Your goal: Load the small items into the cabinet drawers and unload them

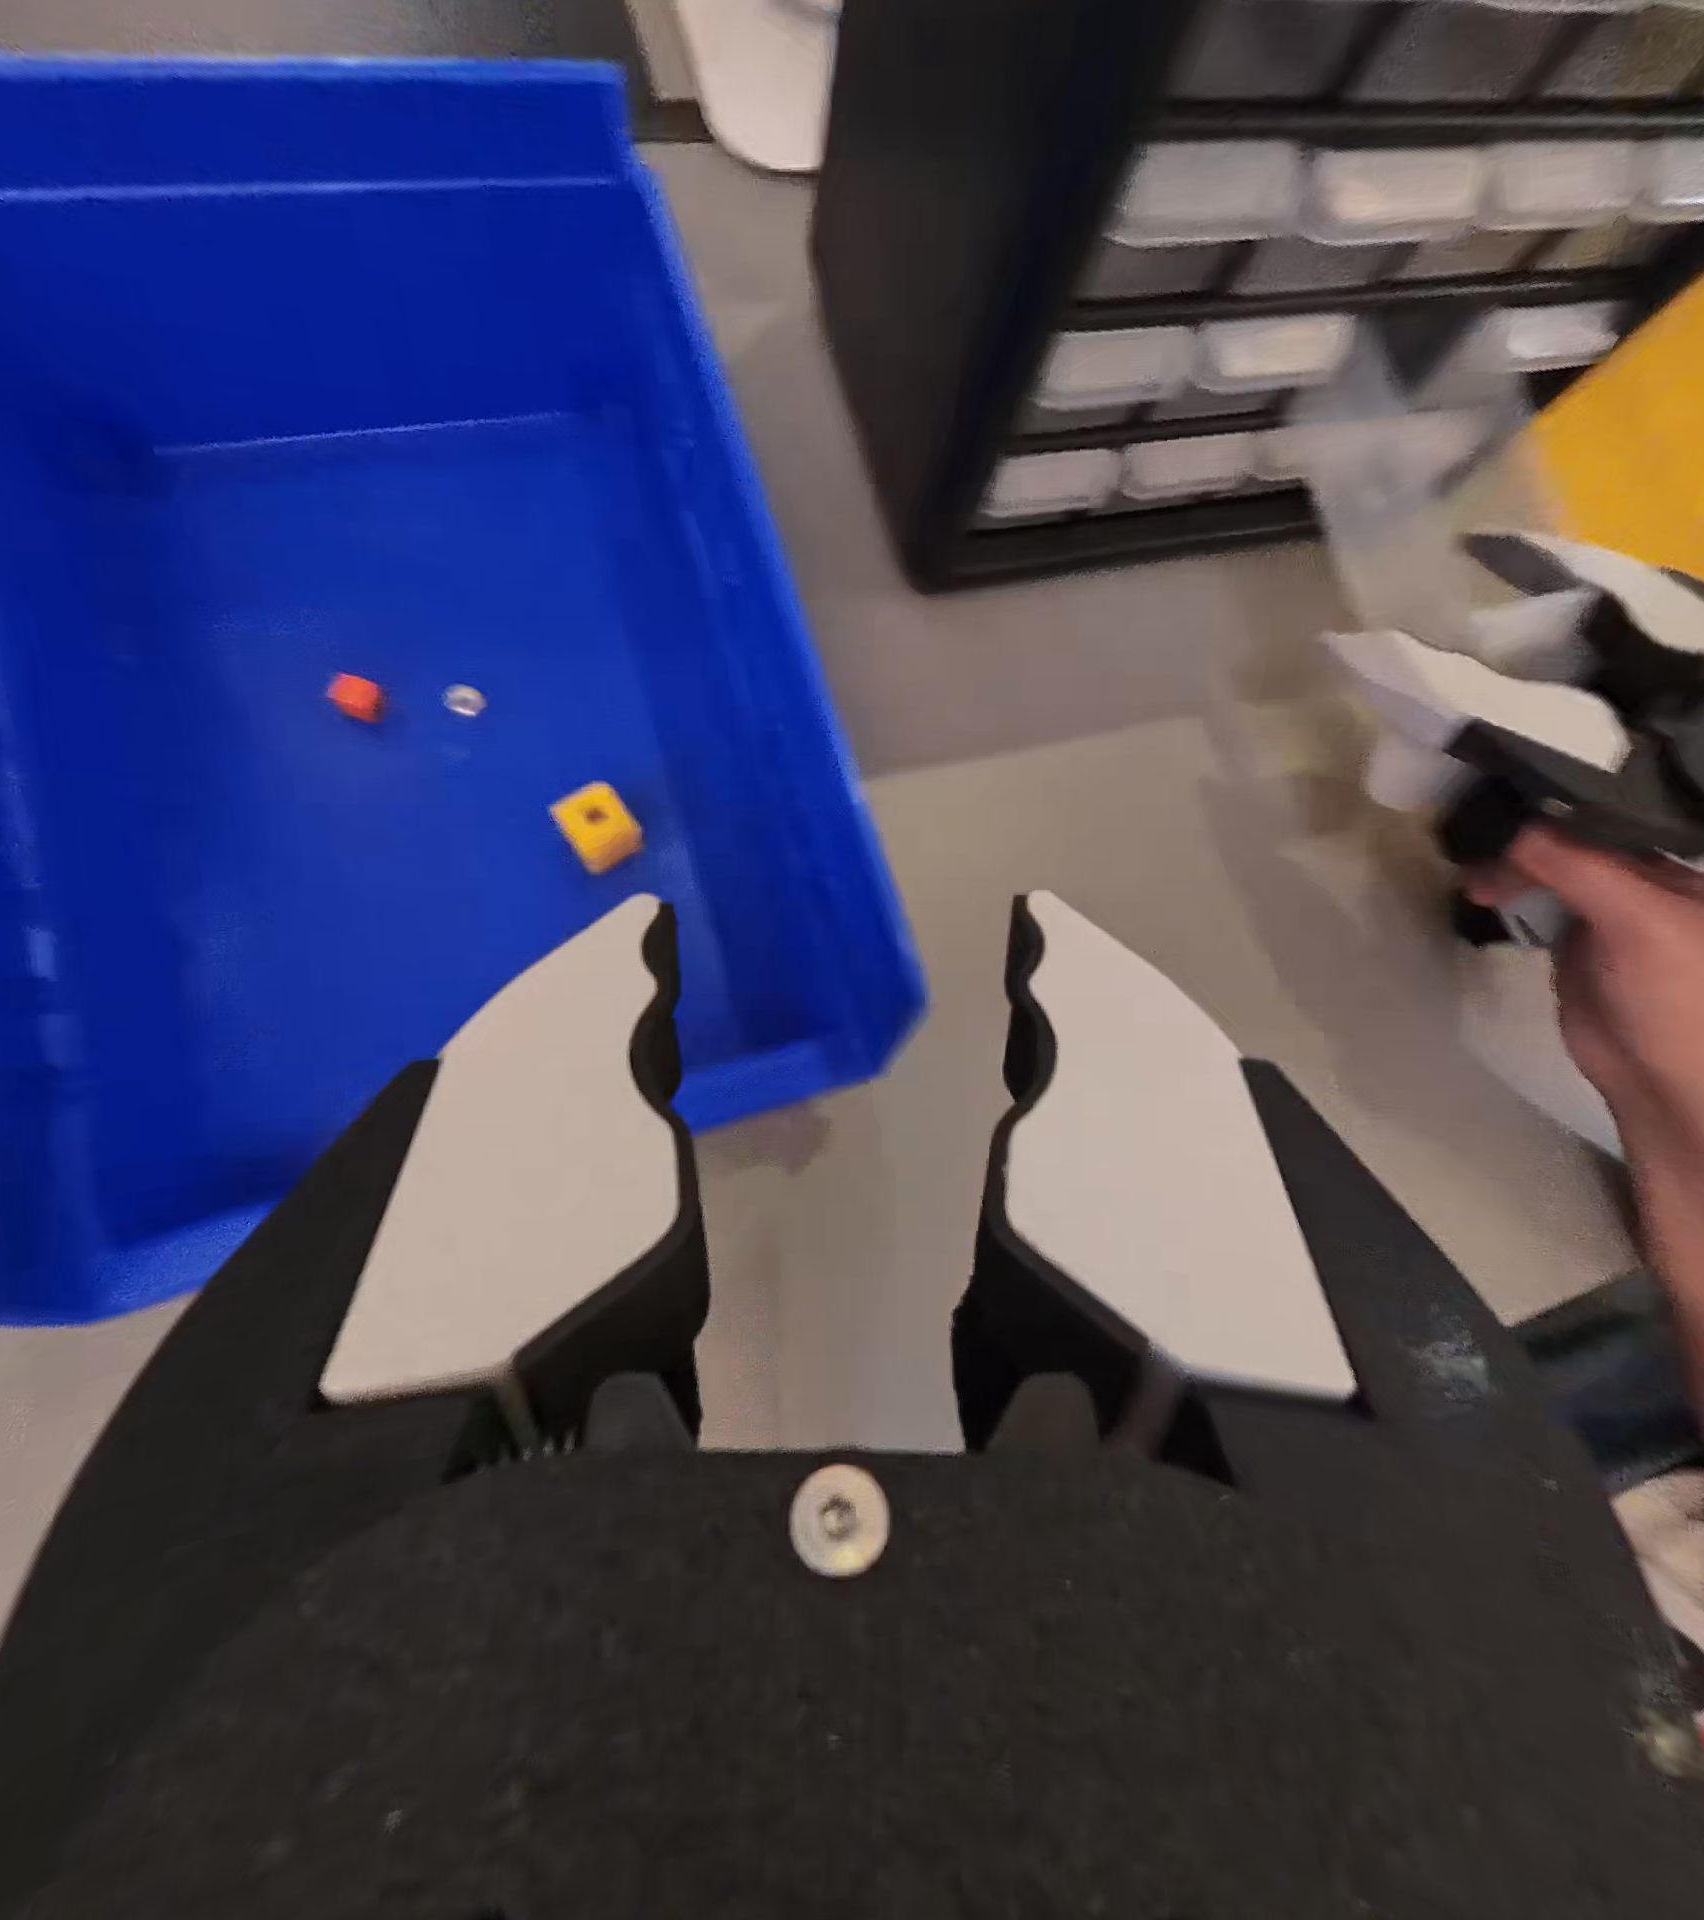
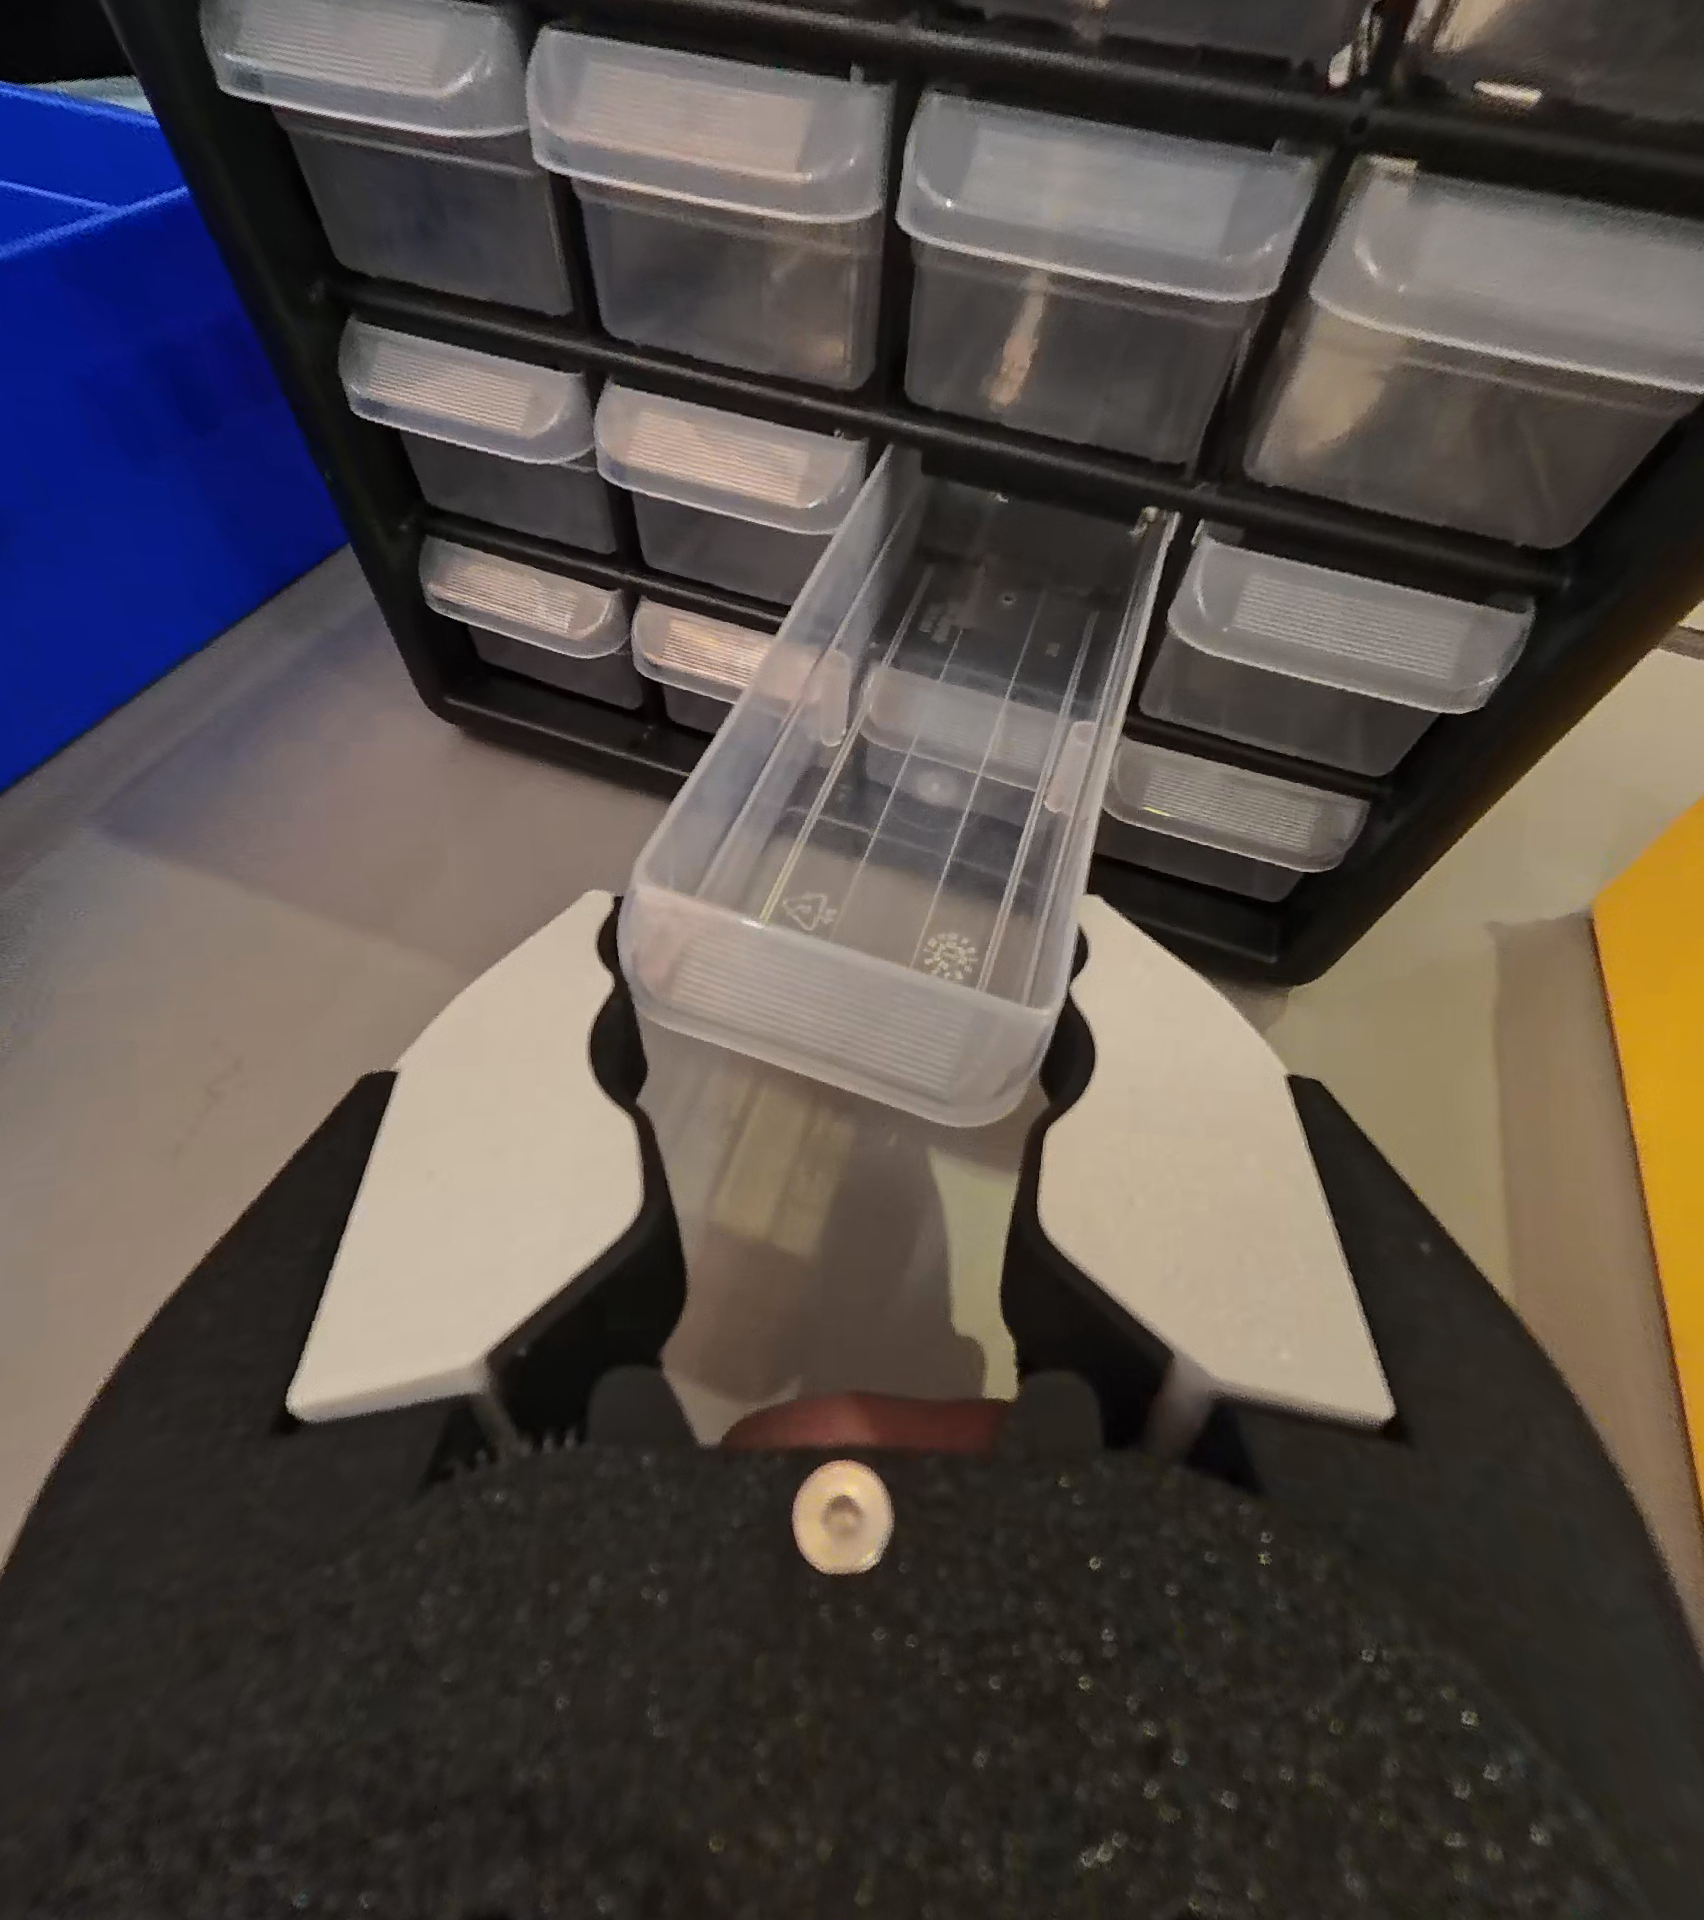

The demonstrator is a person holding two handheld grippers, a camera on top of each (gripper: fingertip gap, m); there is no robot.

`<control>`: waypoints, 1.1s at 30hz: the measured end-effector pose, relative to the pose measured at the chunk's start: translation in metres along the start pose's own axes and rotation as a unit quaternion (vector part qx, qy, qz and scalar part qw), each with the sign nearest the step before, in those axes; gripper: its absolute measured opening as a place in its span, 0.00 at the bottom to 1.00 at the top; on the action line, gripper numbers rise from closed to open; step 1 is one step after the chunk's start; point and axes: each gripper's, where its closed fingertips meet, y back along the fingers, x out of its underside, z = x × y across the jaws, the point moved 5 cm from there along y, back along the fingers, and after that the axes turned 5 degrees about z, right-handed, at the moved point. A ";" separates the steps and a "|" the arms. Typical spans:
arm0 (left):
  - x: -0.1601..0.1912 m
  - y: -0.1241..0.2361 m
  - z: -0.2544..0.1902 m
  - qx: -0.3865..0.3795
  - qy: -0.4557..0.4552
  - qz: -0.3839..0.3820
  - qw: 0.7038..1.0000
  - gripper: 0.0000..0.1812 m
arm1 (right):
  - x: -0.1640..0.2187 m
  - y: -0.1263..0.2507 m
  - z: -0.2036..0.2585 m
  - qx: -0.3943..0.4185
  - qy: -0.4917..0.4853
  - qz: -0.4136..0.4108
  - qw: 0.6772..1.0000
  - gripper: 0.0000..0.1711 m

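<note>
Before cabinet | right gripper clamps drawer (pulled out) | left gripper jaws apart

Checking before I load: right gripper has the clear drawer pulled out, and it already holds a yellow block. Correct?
Not quite. The right wrist view shows the clear drawer empty, clamped by the right gripper. The yellow block lies in the blue bin.

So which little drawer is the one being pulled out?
Find the black cabinet full of clear drawers, between the blue bin and something yellow. The one you want is the drawer sticking far out toward you, empty, its front held by the right gripper. All its neighbours sit pushed in.
</note>
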 end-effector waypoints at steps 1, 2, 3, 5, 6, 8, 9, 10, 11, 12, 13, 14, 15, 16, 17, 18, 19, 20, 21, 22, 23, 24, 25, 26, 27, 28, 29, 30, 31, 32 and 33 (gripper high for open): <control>-0.013 -0.004 0.013 -0.008 0.003 0.017 1.000 0.33 | 0.000 0.000 0.000 -0.002 -0.001 -0.001 1.000 0.44; -0.025 -0.012 0.026 -0.011 0.011 0.037 0.999 0.33 | 0.001 0.001 -0.001 -0.002 -0.001 0.000 1.000 0.44; -0.034 -0.023 0.041 -0.021 0.023 0.065 0.997 0.32 | 0.001 0.001 -0.001 -0.002 -0.001 0.000 1.000 0.44; -0.044 -0.049 0.071 -0.054 0.050 0.130 0.989 0.32 | 0.001 0.001 0.000 0.000 0.002 0.000 1.000 0.44; -0.046 -0.063 0.084 -0.066 0.062 0.163 0.983 0.31 | 0.001 0.001 0.000 0.001 0.003 0.001 1.000 0.44; -0.046 -0.088 0.101 -0.074 0.073 0.213 0.972 0.30 | 0.001 0.001 0.001 0.000 0.002 0.002 1.000 0.44; -0.045 -0.098 0.110 -0.082 0.083 0.226 0.967 0.29 | 0.000 0.002 0.001 -0.001 0.001 0.002 1.000 0.44; -0.045 -0.108 0.116 -0.086 0.095 0.235 0.963 0.29 | 0.000 0.002 0.001 -0.001 0.000 0.002 1.000 0.44; -0.045 -0.116 0.121 -0.085 0.105 0.239 0.962 0.29 | 0.000 0.001 0.001 -0.001 0.000 0.002 1.000 0.44; -0.045 -0.124 0.125 -0.083 0.114 0.242 0.960 0.29 | 0.000 0.001 0.001 -0.001 0.000 0.002 1.000 0.44; -0.044 -0.130 0.130 -0.084 0.121 0.246 0.958 0.29 | 0.001 0.001 0.001 -0.001 0.000 0.002 1.000 0.44; -0.043 -0.135 0.135 -0.090 0.126 0.251 0.956 0.29 | 0.001 0.002 0.001 -0.001 0.000 0.002 1.000 0.44; -0.041 -0.139 0.139 -0.097 0.128 0.257 0.953 0.29 | 0.001 0.002 0.001 -0.001 0.000 0.002 1.000 0.44; -0.039 -0.142 0.143 -0.104 0.129 0.262 0.951 0.29 | 0.001 0.002 0.001 -0.002 0.000 0.001 1.000 0.44; -0.037 -0.146 0.146 -0.110 0.129 0.268 0.948 0.29 | 0.001 0.002 0.000 -0.002 0.000 0.002 1.000 0.44; -0.034 -0.149 0.147 -0.113 0.125 0.276 0.946 0.29 | 0.001 0.002 0.001 -0.001 0.001 0.002 1.000 0.44; -0.032 -0.152 0.149 -0.115 0.121 0.285 0.944 0.29 | 0.002 0.001 0.001 -0.001 0.001 0.002 1.000 0.44; -0.030 -0.154 0.150 -0.116 0.116 0.291 0.942 0.29 | 0.002 0.001 0.001 0.000 0.002 0.002 1.000 0.44; -0.030 -0.155 0.151 -0.114 0.112 0.291 0.943 0.29 | 0.002 0.001 0.001 0.001 0.003 0.002 1.000 0.44; -0.031 -0.156 0.152 -0.111 0.111 0.286 0.945 0.26 | 0.002 0.001 0.001 0.001 0.004 0.003 1.000 0.44; -0.032 -0.156 0.153 -0.108 0.111 0.282 0.947 0.19 | 0.002 0.001 0.001 0.001 0.004 0.002 1.000 0.44; -0.033 -0.156 0.154 -0.105 0.113 0.281 0.947 0.11 | 0.002 0.001 0.001 0.002 0.005 0.003 1.000 0.44; -0.033 -0.156 0.153 -0.098 0.115 0.279 0.948 0.07 | 0.002 0.001 0.001 0.002 0.006 0.003 1.000 0.44; -0.032 -0.156 0.153 -0.091 0.119 0.279 0.949 0.07 | 0.003 0.001 0.001 0.003 0.006 0.003 1.000 0.44; -0.032 -0.156 0.153 -0.086 0.121 0.279 0.949 0.07 | 0.003 0.001 0.001 0.003 0.006 0.003 1.000 0.44; -0.031 -0.155 0.154 -0.084 0.121 0.280 0.949 0.07 | 0.003 0.000 0.000 0.003 0.007 0.004 1.000 0.44; -0.030 -0.153 0.155 -0.084 0.119 0.282 0.948 0.07 | 0.003 0.000 0.000 0.003 0.006 0.004 1.000 0.44; -0.030 -0.151 0.156 -0.086 0.118 0.282 0.948 0.07 | 0.003 0.001 0.000 0.002 0.004 0.004 1.000 0.44; -0.030 -0.148 0.156 -0.084 0.117 0.281 0.949 0.07 | 0.003 0.001 0.000 0.002 0.004 0.004 1.000 0.44; -0.032 -0.143 0.156 -0.079 0.117 0.278 0.950 0.06 | 0.003 0.001 0.000 0.002 0.004 0.004 1.000 0.44; -0.034 -0.138 0.153 -0.071 0.118 0.273 0.952 0.06 | 0.003 0.001 0.000 0.002 0.004 0.004 1.000 0.44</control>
